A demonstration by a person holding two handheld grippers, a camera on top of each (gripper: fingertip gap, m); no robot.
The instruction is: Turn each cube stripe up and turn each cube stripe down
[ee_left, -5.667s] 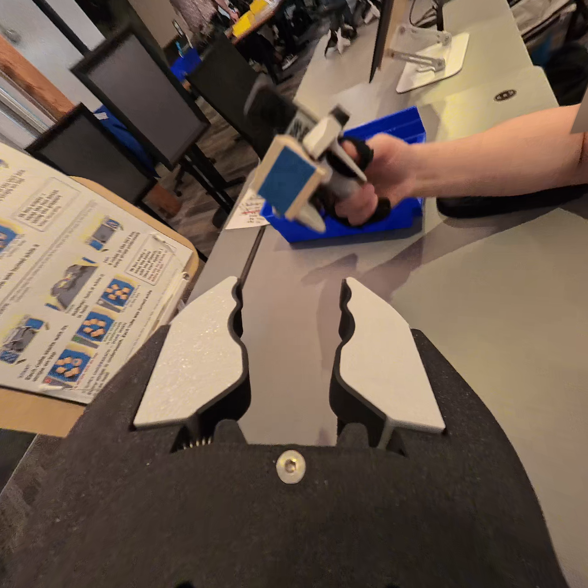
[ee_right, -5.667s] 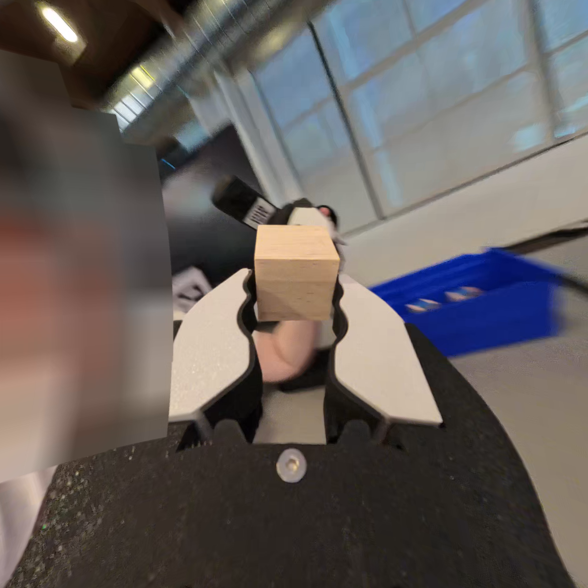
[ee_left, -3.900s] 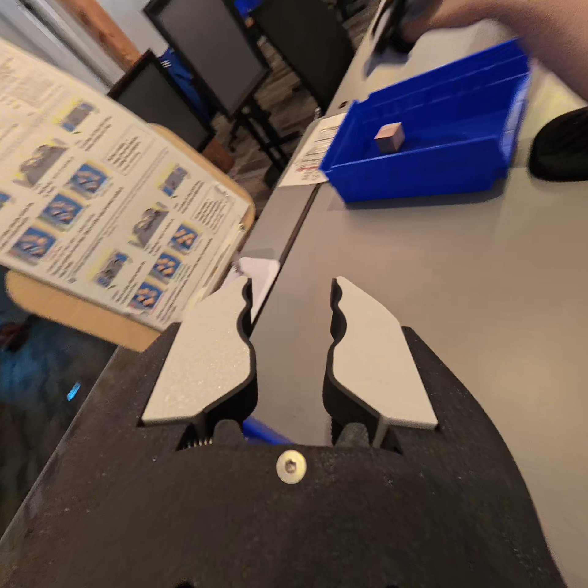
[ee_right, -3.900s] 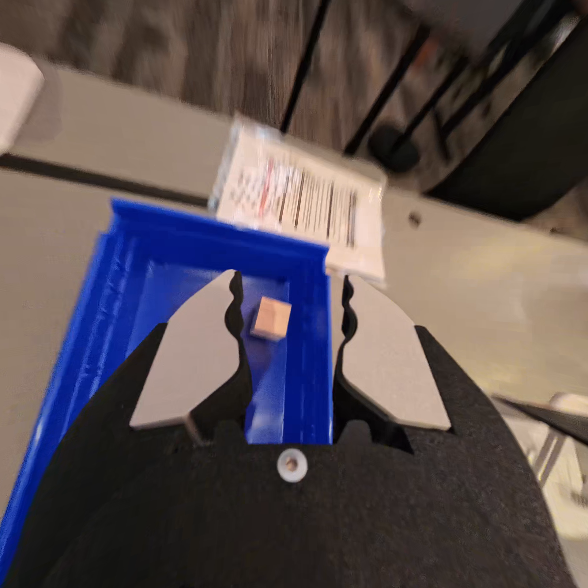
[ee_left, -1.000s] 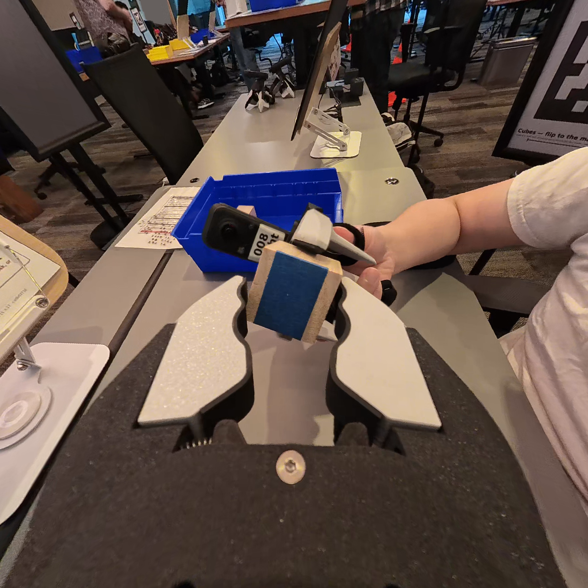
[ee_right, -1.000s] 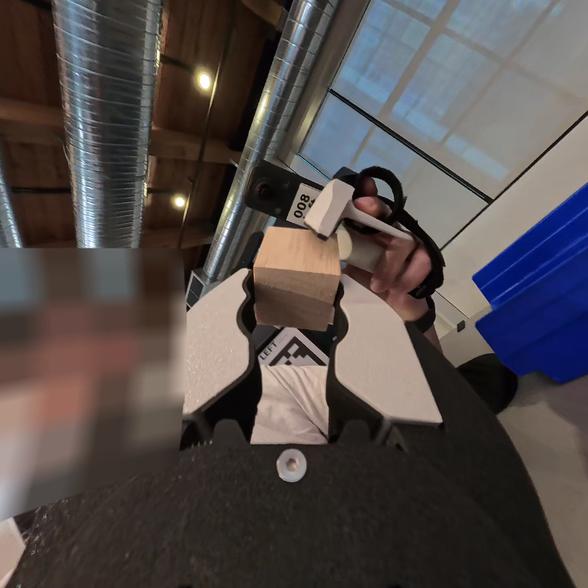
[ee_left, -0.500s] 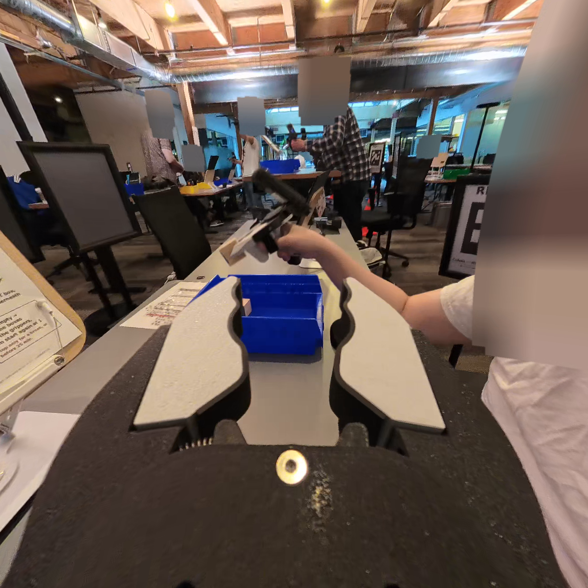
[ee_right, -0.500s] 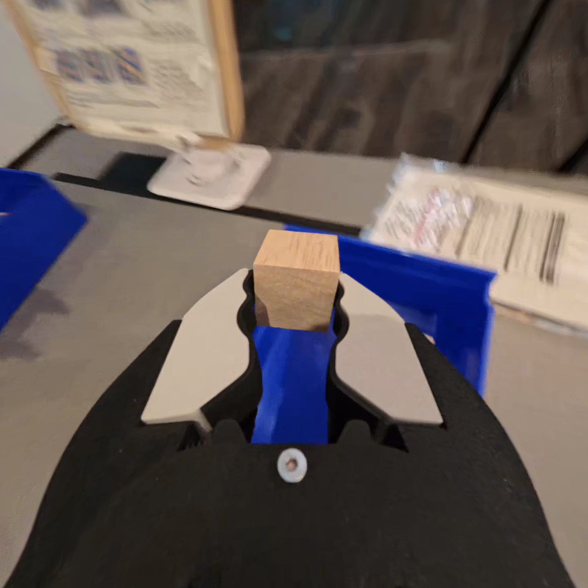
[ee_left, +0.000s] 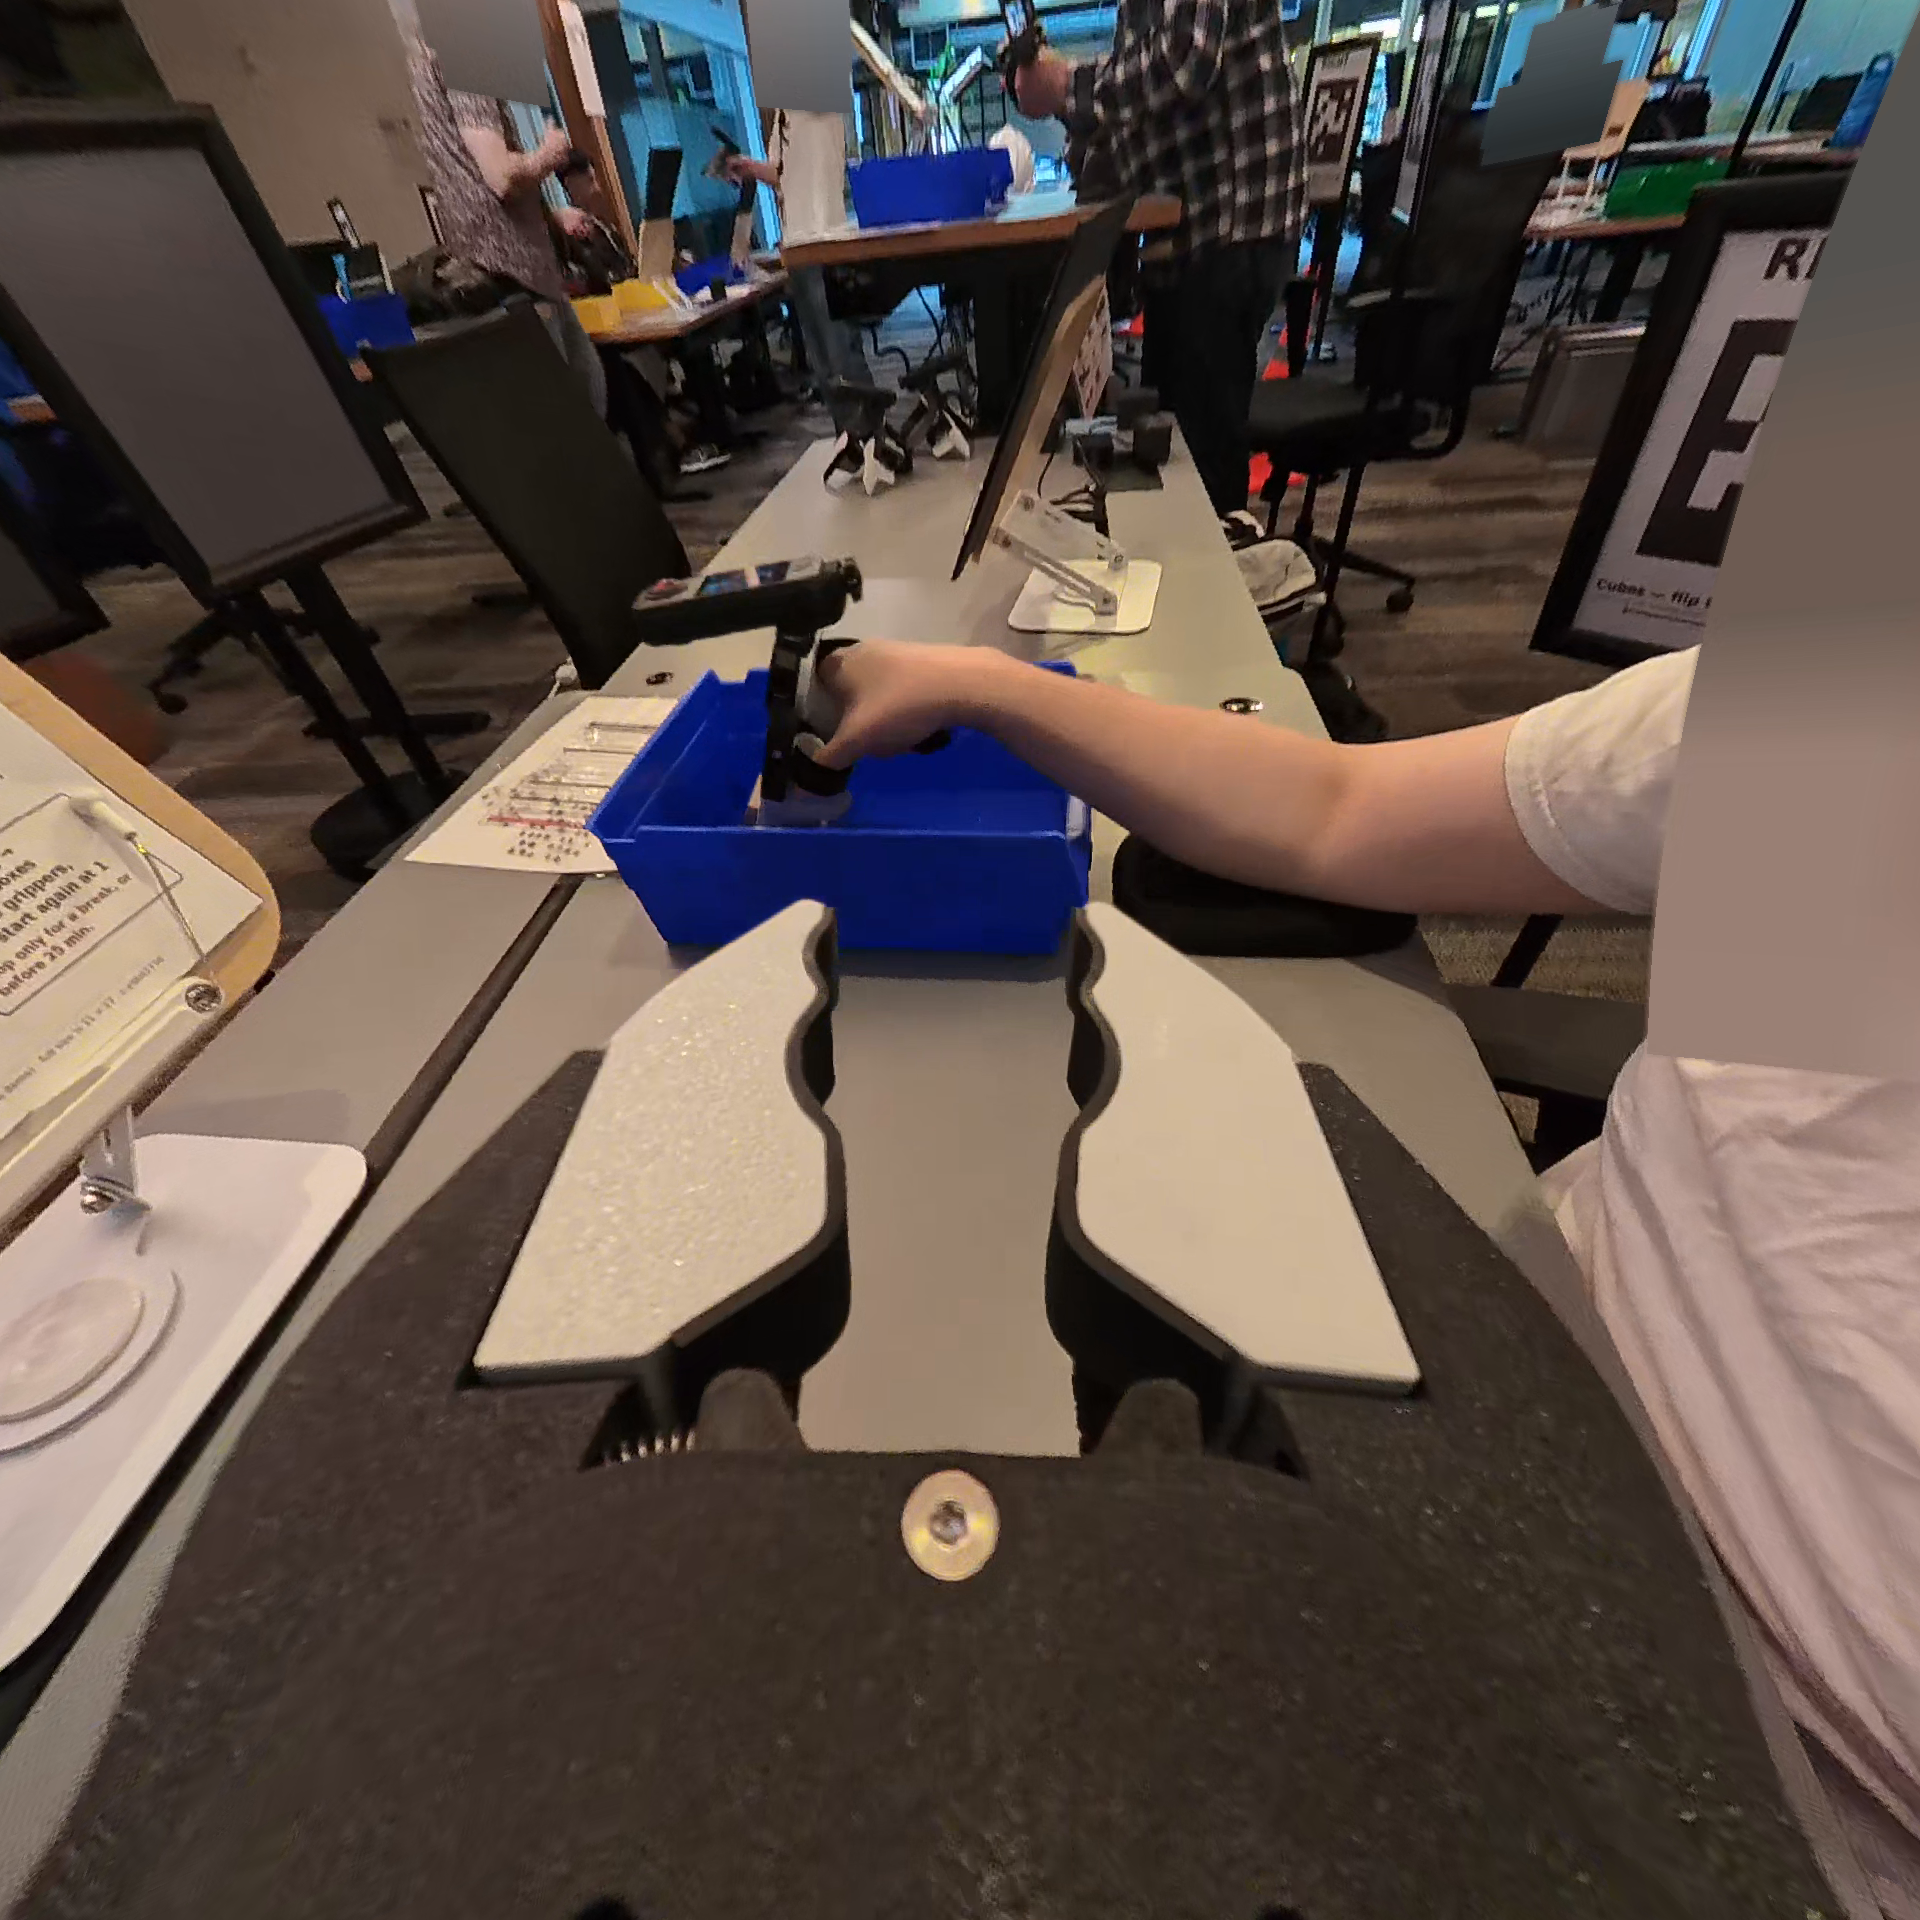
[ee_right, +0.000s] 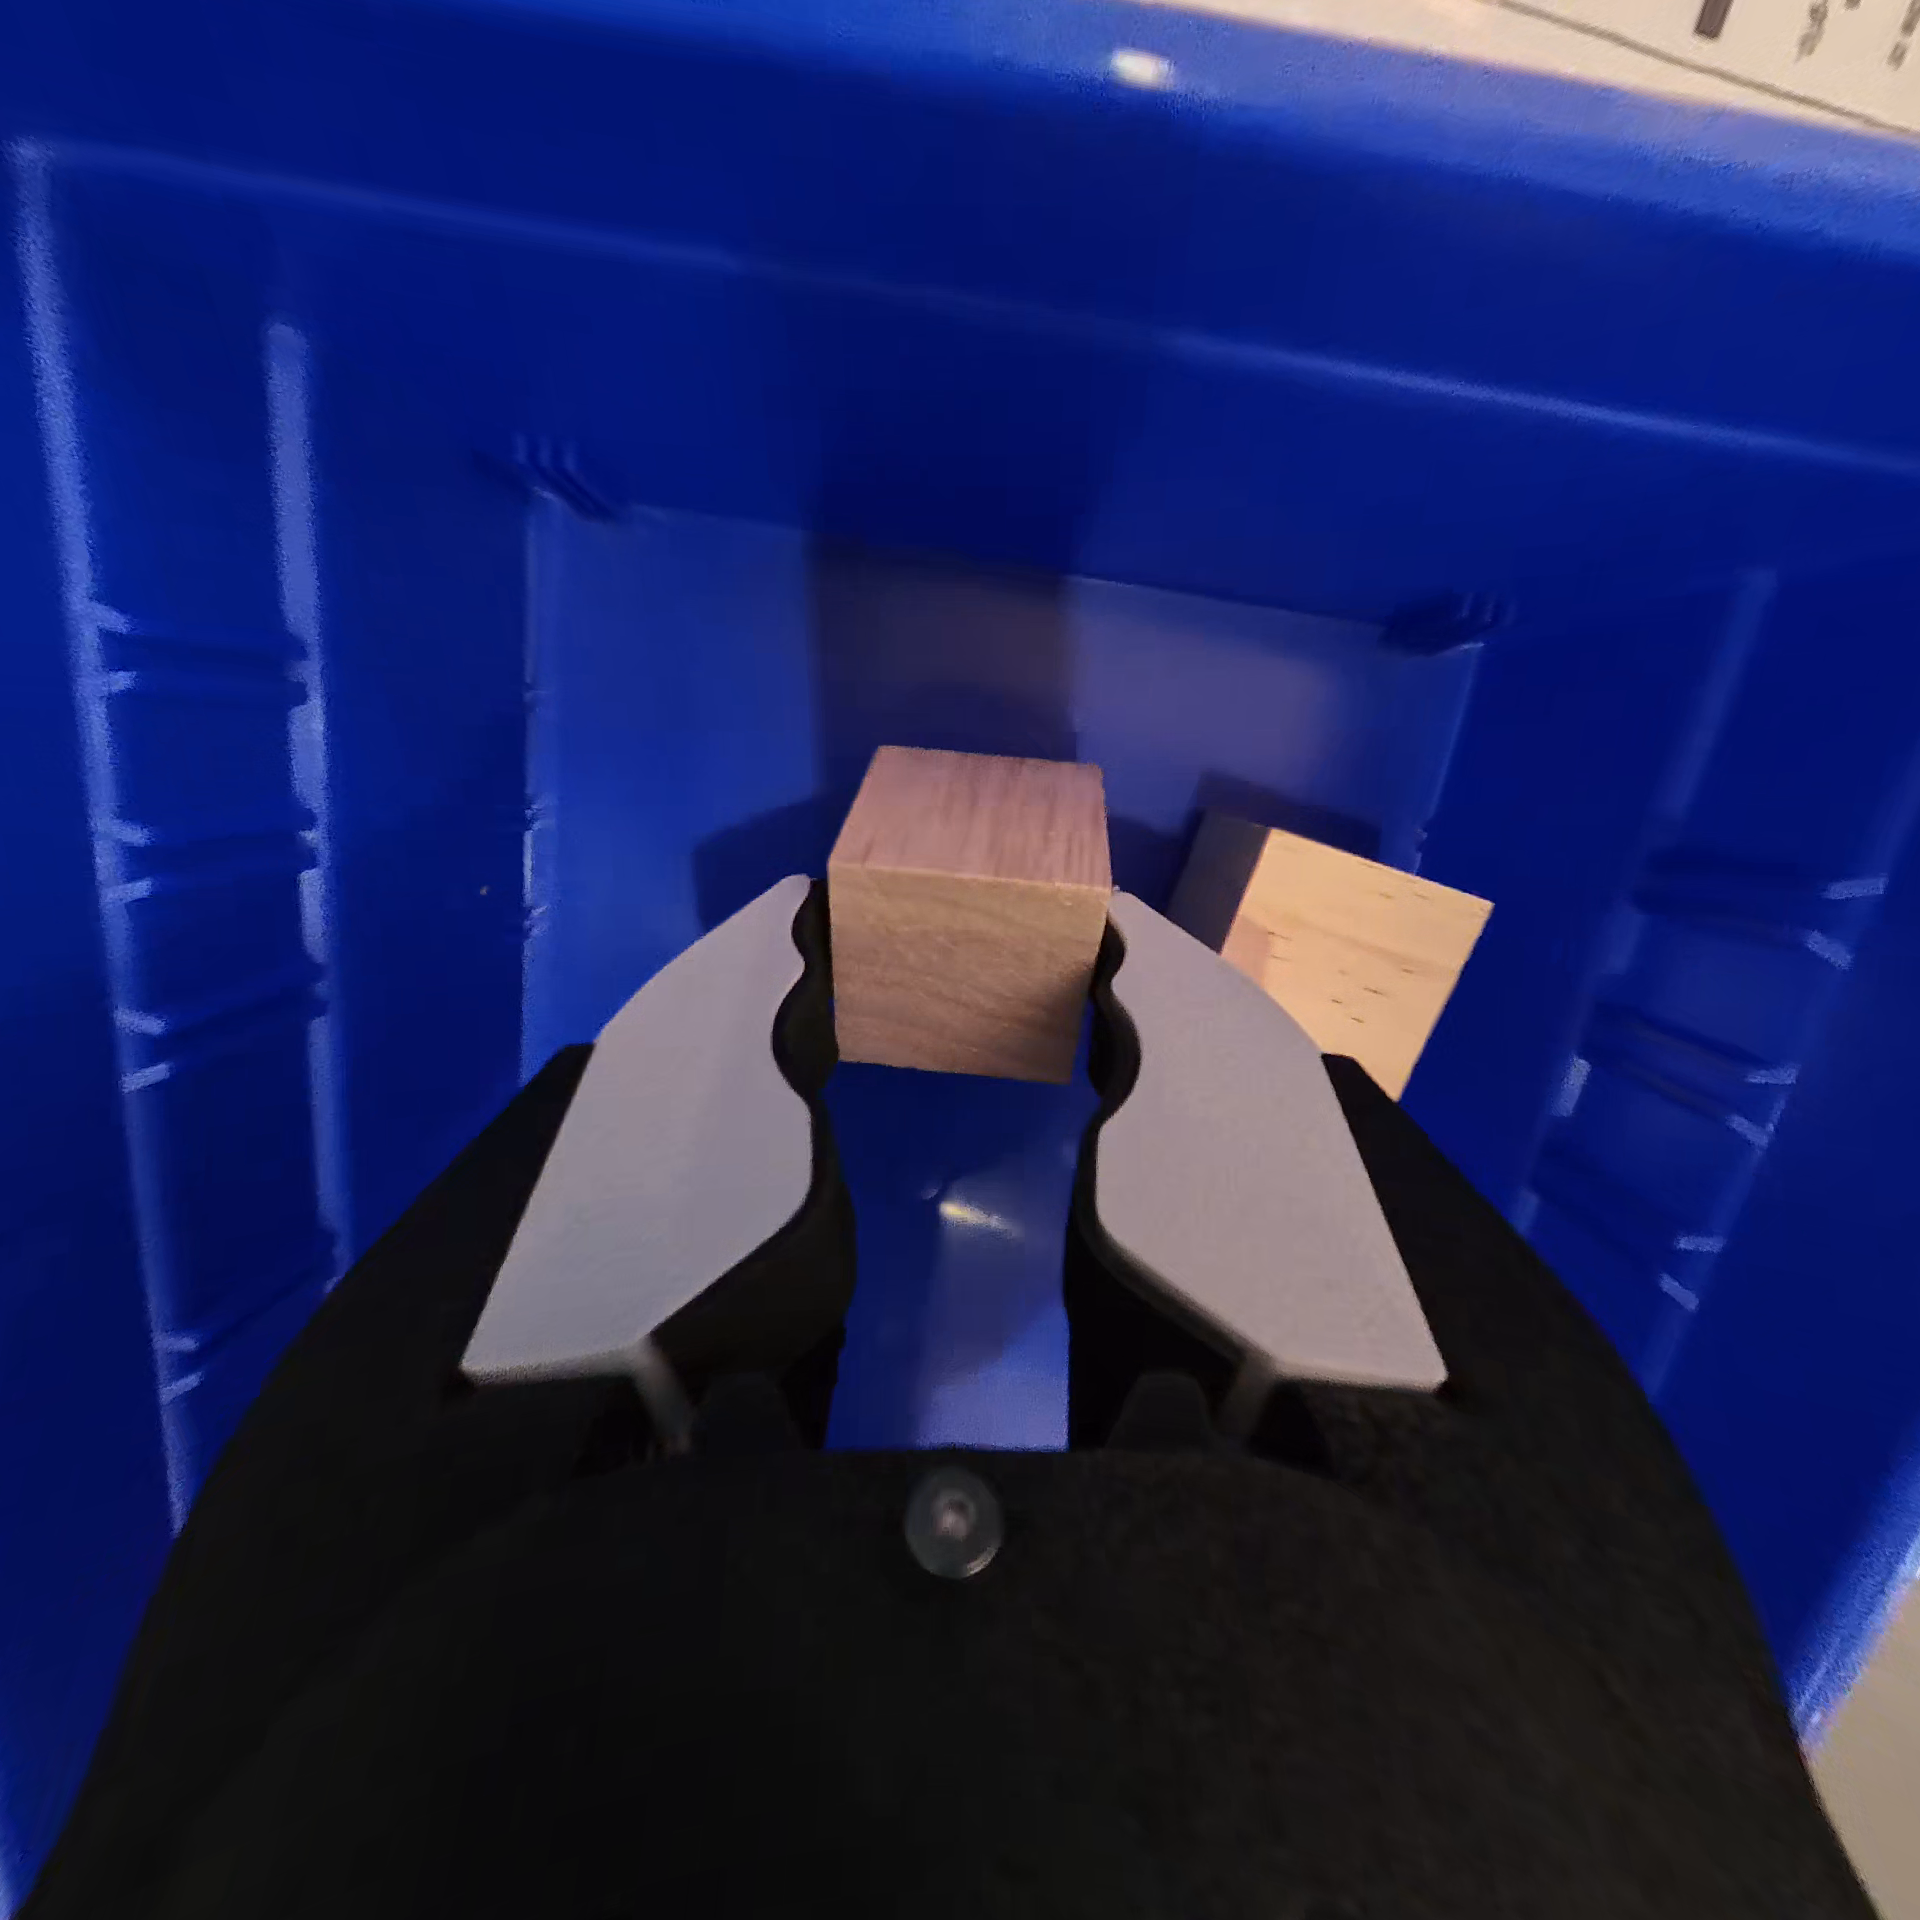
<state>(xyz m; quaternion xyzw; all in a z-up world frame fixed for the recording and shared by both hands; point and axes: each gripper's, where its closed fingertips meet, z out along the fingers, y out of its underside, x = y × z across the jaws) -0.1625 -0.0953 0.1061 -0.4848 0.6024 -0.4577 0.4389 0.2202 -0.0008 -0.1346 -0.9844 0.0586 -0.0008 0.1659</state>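
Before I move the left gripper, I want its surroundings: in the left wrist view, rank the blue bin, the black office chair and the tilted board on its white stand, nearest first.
1. Blue bin, straight ahead of the left gripper.
2. Tilted board, farther along the table, right of centre.
3. Black office chair, off the table's left; too close to the board to rank firmly.

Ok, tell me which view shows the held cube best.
The right wrist view: the cube sits close up between the right gripper fingers, inside the blue bin. In the left wrist view the bin wall hides it.
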